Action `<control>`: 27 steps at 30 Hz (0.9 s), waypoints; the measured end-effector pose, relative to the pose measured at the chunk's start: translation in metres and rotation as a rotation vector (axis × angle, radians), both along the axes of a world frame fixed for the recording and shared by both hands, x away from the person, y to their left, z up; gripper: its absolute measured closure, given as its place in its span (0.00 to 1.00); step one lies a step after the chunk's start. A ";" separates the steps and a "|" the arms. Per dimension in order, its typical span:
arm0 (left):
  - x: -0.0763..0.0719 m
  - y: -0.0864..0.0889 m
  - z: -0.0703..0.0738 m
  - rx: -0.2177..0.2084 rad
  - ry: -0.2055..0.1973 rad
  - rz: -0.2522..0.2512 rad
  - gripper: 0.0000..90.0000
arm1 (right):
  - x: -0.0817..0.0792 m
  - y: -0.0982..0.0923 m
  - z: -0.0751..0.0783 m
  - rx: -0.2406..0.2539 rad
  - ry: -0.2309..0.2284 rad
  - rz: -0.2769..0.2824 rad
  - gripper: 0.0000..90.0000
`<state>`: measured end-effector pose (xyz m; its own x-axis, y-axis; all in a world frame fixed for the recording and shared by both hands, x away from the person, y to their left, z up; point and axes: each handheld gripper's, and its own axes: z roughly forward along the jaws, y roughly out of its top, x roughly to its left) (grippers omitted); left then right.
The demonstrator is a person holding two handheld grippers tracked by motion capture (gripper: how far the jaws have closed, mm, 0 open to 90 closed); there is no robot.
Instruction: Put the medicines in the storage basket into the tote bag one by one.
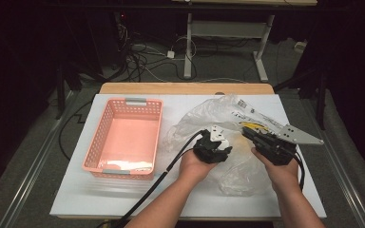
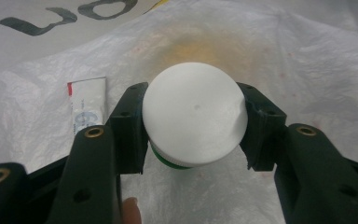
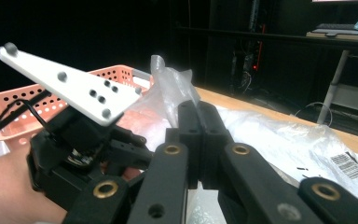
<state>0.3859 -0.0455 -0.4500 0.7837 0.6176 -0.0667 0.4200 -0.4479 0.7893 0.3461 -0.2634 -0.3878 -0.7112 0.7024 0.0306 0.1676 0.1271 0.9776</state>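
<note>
A round white lid (image 2: 195,114) with a green rim is squeezed by the left gripper (image 2: 195,121) inside the plastic bag (image 1: 228,118), right of the pink basket (image 1: 105,124). The bag's edge is pinched by the right gripper (image 3: 198,116).

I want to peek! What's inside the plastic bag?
Inside the bag, the left hand-held gripper clamps a white cap; a small packet lies beside. The cap hides whatever's under it.
</note>
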 end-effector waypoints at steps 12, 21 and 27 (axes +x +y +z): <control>0.015 -0.008 -0.018 0.038 0.009 0.055 0.54 | 0.001 -0.002 0.001 -0.001 -0.001 -0.004 1.00; 0.023 -0.012 -0.022 -0.001 0.011 0.089 0.54 | 0.000 -0.004 0.001 0.000 -0.004 -0.006 1.00; 0.026 -0.016 -0.024 -0.015 0.014 0.091 0.52 | -0.001 -0.005 0.001 0.004 -0.002 -0.007 1.00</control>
